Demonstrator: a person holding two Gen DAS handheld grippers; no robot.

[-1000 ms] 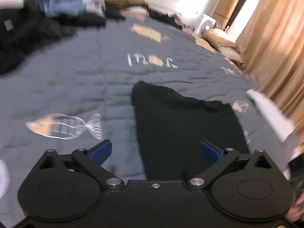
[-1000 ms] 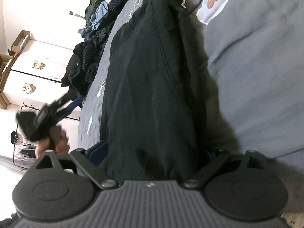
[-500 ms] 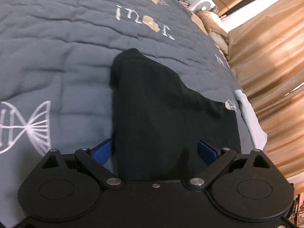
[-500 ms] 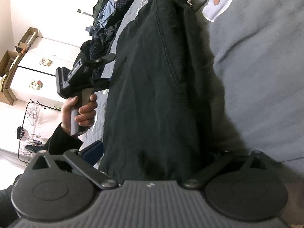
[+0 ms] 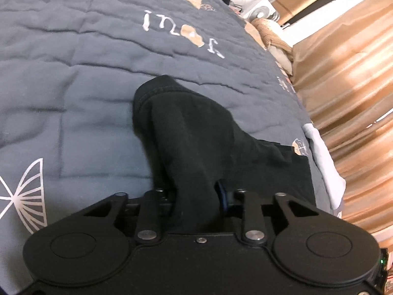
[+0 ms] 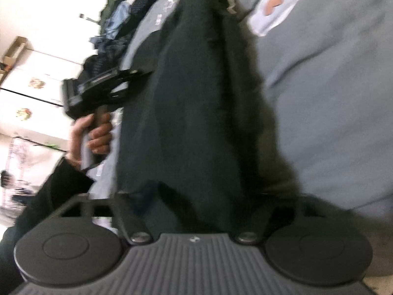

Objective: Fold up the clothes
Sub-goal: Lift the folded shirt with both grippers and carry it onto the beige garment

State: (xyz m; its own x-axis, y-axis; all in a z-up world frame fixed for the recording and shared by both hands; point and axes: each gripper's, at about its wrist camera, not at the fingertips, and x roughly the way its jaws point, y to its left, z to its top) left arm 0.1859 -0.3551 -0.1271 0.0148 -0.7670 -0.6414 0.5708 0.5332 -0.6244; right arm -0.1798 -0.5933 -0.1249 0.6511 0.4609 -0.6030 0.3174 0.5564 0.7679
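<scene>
A black garment point(image 5: 196, 132) lies folded lengthwise on a grey quilted bedspread point(image 5: 73, 86). My left gripper point(image 5: 196, 196) is shut on the garment's near edge, and the cloth bunches up between the blue pads. In the right wrist view the same garment point(image 6: 196, 98) stretches away as a long dark strip. My right gripper point(image 6: 194, 201) has closed in on the garment's near end, with its fingertips buried in the cloth. The left gripper's body point(image 6: 98, 86) and the hand holding it show at the garment's left edge.
A pile of dark and blue clothes point(image 6: 122, 17) lies at the bed's far end. White cupboards point(image 6: 29, 86) stand beyond it. Tan curtains point(image 5: 348, 86) hang along the bed's right side, with a fan point(image 5: 260, 14) and a cushion point(image 5: 270, 32) near the corner.
My left gripper came down onto the garment's edge and shut on it. My right gripper's fingers closed in on the garment's near end. The right view is now motion-blurred.
</scene>
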